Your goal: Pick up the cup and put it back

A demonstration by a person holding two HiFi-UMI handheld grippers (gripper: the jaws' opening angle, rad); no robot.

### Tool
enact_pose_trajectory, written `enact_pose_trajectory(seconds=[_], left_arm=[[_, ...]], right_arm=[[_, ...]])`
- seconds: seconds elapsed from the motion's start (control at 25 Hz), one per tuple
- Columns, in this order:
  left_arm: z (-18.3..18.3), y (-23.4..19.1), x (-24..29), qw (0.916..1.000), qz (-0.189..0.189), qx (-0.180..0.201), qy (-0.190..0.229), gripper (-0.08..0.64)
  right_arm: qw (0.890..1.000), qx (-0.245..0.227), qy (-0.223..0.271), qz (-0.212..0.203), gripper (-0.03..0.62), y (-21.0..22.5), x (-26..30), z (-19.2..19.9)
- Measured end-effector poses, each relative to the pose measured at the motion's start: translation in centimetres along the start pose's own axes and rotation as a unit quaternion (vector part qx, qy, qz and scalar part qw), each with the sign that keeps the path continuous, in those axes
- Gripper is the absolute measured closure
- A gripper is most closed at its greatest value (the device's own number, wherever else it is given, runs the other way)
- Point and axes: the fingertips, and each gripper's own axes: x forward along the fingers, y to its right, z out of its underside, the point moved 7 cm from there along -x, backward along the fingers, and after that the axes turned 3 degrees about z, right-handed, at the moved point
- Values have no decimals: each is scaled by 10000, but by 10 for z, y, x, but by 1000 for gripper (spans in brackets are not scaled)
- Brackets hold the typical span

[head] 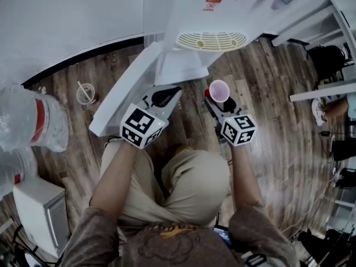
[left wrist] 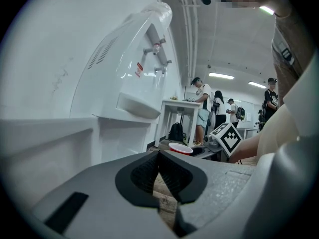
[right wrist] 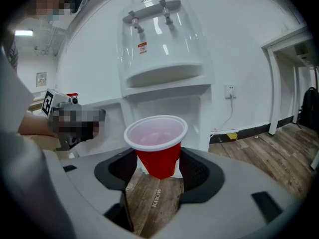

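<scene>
A red plastic cup (head: 219, 90) with a white inside hangs upright above the wooden floor, and my right gripper (head: 216, 100) is shut on its lower part. In the right gripper view the cup (right wrist: 158, 146) sits between the two dark pads (right wrist: 195, 173), empty, in front of the white water dispenser (right wrist: 164, 73). My left gripper (head: 167, 96) is to the left of it, shut with nothing between its pads (left wrist: 172, 176). In the left gripper view the cup (left wrist: 180, 148) shows at the right, beyond the jaws. The dispenser's drip tray (head: 211, 40) lies just ahead of both grippers.
A large water bottle (head: 28, 121) and a white box (head: 39, 210) stand at the left. A white table (head: 334, 21) is at the right. Several people (left wrist: 204, 103) stand by a white table (left wrist: 179, 106) farther off. The person's knees (head: 183, 188) are below the grippers.
</scene>
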Motion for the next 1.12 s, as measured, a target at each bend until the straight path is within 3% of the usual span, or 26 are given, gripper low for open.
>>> enact_pose_trajectory(seconds=[0.48,0.64,1.12], left_arm=[[-8,-2,-10,9998,-148,121,80,558],[-11,-7,-16,9996,-227,-3,164,558],[-10,-17,-21,9990,-414,-128,122,559]], right_arm=[[9985,-398,-265,-282,325,-1,93,1],[9976,-478,-377,-344,325,2,121,6],[9966,-552,-579,-176,325,24,209,27]])
